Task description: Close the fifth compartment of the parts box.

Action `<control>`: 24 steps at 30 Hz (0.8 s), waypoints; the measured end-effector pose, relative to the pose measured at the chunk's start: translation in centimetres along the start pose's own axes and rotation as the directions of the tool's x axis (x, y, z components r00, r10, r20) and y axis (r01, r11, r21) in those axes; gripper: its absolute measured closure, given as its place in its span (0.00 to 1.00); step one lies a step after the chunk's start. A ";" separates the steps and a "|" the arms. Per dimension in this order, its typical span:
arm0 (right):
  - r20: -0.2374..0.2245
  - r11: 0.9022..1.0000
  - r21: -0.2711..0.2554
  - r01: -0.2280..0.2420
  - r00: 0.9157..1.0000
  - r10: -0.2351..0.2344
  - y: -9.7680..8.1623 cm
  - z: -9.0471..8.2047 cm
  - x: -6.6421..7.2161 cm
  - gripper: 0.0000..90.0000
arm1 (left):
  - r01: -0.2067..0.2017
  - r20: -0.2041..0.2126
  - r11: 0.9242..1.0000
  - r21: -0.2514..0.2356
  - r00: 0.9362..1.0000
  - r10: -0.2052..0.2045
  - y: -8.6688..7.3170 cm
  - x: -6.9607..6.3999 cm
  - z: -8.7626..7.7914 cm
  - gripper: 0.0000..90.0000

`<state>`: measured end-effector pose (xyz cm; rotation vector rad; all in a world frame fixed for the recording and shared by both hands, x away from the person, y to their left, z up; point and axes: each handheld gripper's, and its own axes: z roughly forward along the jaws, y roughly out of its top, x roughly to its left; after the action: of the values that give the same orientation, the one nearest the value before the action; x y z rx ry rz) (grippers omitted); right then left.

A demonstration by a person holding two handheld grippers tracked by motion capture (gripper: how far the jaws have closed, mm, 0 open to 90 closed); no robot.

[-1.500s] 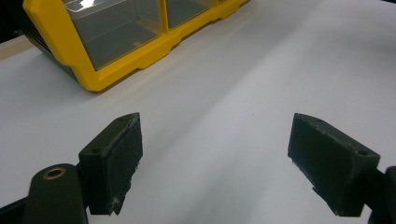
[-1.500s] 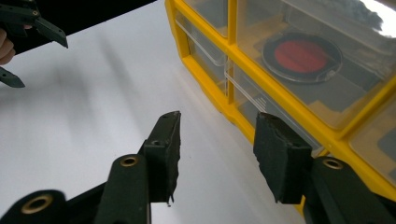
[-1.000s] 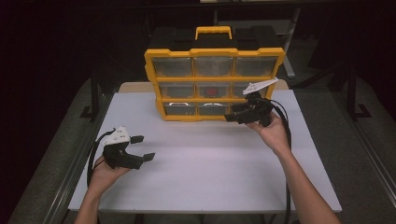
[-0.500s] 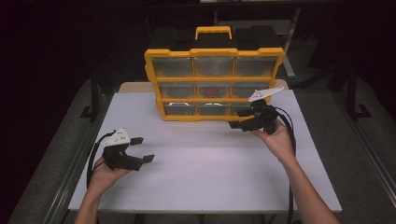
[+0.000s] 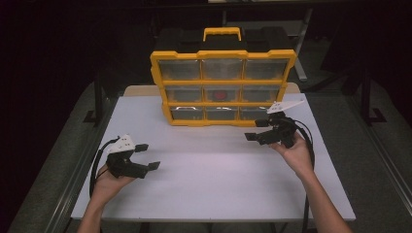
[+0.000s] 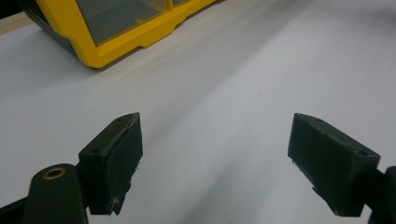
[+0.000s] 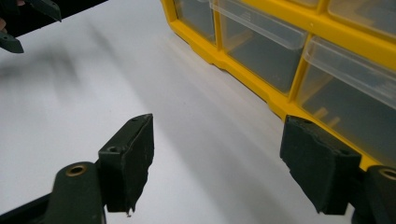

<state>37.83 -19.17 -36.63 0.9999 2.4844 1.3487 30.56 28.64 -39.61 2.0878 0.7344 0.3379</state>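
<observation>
A yellow drawer organizer (image 5: 222, 85) stands upright at the upper centre of the high view, at the far edge of the white table (image 5: 214, 179). It has a yellow handle (image 5: 222, 33) on top and three rows of clear drawers; a red item (image 5: 221, 94) shows behind the middle drawer of the middle row.

The right gripper (image 5: 257, 130) sits right of centre in the high view, just in front of the organizer's lower right corner and apart from it. Its jaws have just been opening; they stand released and wide, with nothing between them. In the right gripper view, the bottom-row drawers (image 7: 261, 46) run along the upper right, close beside the right-hand jaw.

The left gripper (image 5: 148, 156) lies at the lower left of the high view, well apart from the organizer. Its jaws are released and empty above bare table.
</observation>
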 end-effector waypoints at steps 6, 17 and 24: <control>0.016 1.000 -0.004 -0.014 1.000 0.014 -1.2 -0.6 -0.1 0.23 | 0.003 -0.003 1.000 0.003 1.000 -0.003 -0.3 -0.1 -0.2 0.20; 0.041 0.999 -0.002 -0.032 0.999 0.032 -2.8 -1.3 -0.1 0.18 | 0.005 -0.008 1.000 0.006 1.000 -0.005 -0.8 -0.3 -0.5 0.20; 0.052 0.999 0.001 -0.036 0.998 0.036 -3.6 -1.7 -0.1 0.15 | 0.007 -0.011 1.000 0.007 1.000 -0.007 -1.1 -0.5 -0.7 0.20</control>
<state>35.46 -21.77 -38.51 1.0707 2.4420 1.3124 29.43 29.27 -40.10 2.0909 0.7502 0.3429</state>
